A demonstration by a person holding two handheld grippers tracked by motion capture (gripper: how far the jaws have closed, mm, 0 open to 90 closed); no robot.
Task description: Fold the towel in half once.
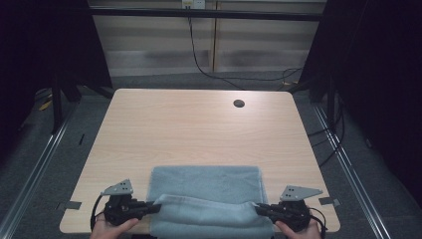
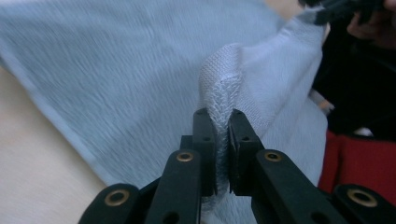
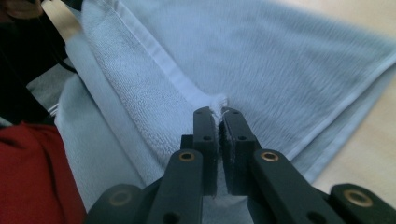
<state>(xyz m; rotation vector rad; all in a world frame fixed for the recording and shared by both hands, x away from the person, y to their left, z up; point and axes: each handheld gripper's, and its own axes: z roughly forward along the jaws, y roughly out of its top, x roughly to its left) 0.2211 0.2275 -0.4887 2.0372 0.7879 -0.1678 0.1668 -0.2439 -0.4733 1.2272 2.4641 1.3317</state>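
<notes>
Item: pale blue terry-cloth towel (image 1: 206,191), lying at the near edge of our light wooden table (image 1: 199,124). Our left gripper (image 1: 154,207) pinches its near-left corner; our right gripper (image 1: 260,209) clamps what seems the near-right corner's hem.

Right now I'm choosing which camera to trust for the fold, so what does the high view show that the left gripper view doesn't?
High view alone: the whole light wooden table with its round cable hole, and both tongs, left and right, at opposite ends of the towel's near edge.

Left gripper view alone: the hemmed corner bunched between the shut left tongs, and red cloth beyond.

Both: the pale blue terry towel lying on the table.
</notes>
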